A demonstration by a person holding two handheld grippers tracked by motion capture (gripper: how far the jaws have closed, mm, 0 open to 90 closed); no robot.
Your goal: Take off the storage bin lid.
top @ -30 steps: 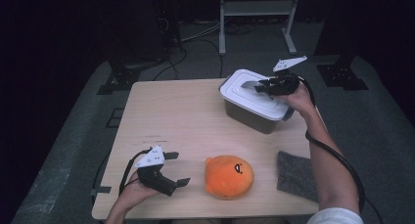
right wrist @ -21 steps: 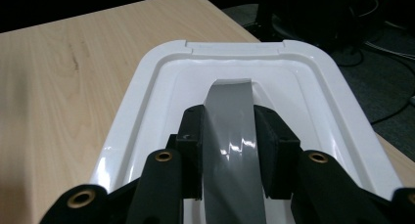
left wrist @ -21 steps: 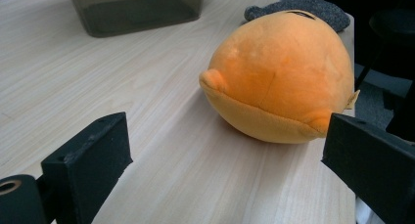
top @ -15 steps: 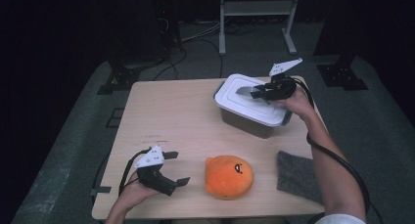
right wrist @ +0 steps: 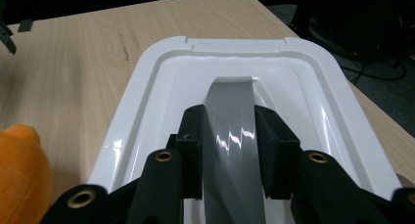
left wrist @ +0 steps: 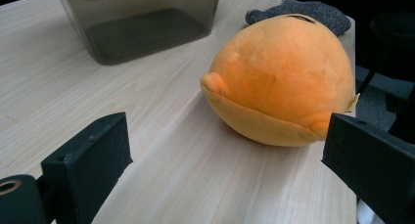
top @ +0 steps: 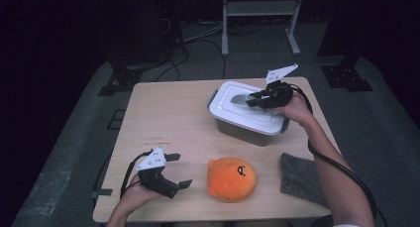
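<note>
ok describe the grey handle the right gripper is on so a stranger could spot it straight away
Start at the wooden table and find the storage box near its far right side, topped by a white lid. Along the lid's sunken middle runs the handle, where the right gripper is clamped. It is the one glossy grey strip on an all-white surface.

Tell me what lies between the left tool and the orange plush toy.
Nothing but bare wooden table. In the left gripper view, the open left tool faces the orange plush toy with an empty stretch of wood between them.
</note>
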